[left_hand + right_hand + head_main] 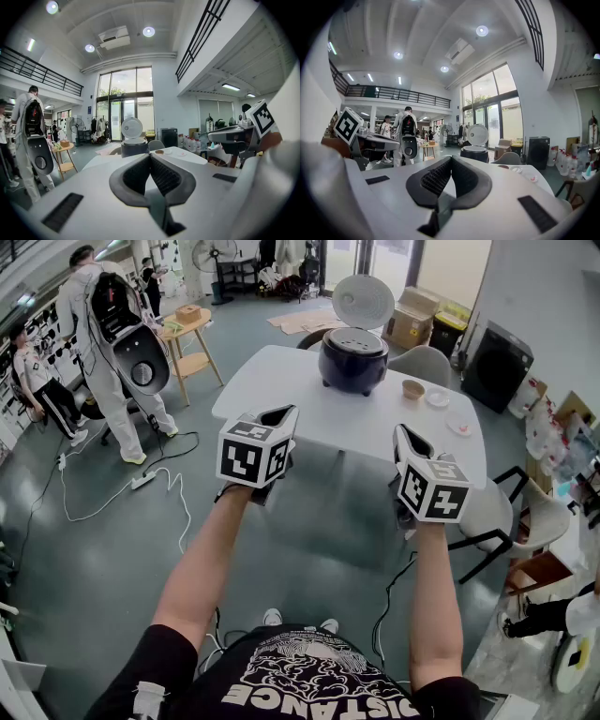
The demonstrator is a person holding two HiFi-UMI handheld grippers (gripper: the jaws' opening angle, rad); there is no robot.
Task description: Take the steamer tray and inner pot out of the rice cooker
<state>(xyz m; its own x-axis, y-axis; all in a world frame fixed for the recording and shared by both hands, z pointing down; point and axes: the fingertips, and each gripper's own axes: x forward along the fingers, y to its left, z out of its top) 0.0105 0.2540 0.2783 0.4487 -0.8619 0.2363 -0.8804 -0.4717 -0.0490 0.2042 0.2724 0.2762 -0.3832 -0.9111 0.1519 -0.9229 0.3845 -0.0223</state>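
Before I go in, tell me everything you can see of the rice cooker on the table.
The rice cooker has a rounded, glossy dark blue body and stands upright on the far side of the white table. Its round white lid is hinged up at the back, fully open. In the mouth lies a pale perforated steamer tray; the inner pot beneath is hidden. Only the table touches it.

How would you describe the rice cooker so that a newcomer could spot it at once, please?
Find the white table in the middle of the room. On its far side stands the rice cooker, dark blue and round. Its white lid stands open, and it is much bigger than the small bowl and plates beside it.
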